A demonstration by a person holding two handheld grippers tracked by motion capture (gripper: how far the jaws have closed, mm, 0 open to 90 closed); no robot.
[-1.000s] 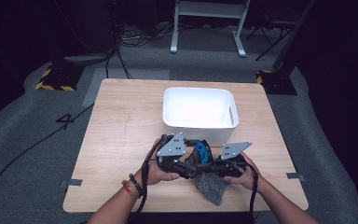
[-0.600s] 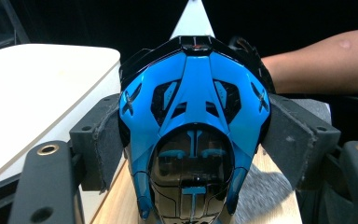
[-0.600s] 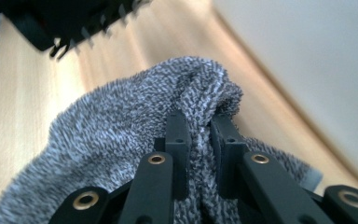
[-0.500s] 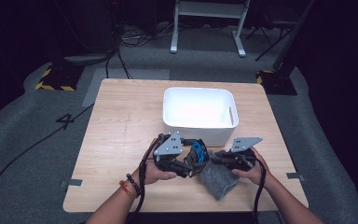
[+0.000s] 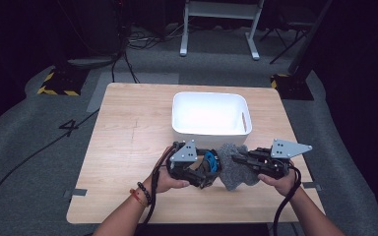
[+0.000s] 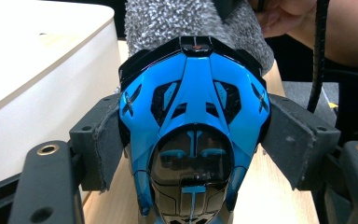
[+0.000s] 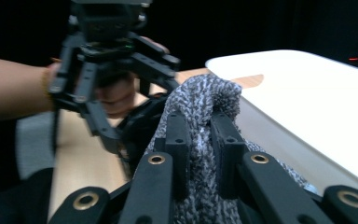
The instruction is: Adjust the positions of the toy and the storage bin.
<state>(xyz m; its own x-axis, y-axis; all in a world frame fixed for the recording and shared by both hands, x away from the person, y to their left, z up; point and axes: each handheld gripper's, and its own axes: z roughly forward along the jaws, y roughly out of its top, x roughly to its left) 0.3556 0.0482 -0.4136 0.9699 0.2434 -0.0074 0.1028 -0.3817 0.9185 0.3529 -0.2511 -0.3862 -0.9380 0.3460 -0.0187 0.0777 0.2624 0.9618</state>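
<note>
A blue and black toy car (image 6: 193, 130) sits clamped between the pads of my left gripper (image 5: 207, 169), which is shut on it near the table's front edge. Its blue body (image 5: 210, 161) shows in the high view just left of a grey knitted cloth (image 5: 234, 166). My right gripper (image 5: 237, 158) is shut on that cloth (image 7: 200, 121), pinching a fold and holding it up beside the car. In the left gripper view the cloth (image 6: 168, 21) hangs right behind the car's far end. The left gripper (image 7: 112, 56) shows beyond the cloth in the right gripper view.
A white plastic bin (image 5: 209, 129) stands on the wooden table (image 5: 128, 147) just behind both grippers, its near wall (image 6: 37, 93) close to the car. Dark floor with cables and a number marking surrounds the table.
My right gripper has lifted the grey cloth off the table and drawn right and up. The left gripper has kept its hold on the toy car and barely moved.
</note>
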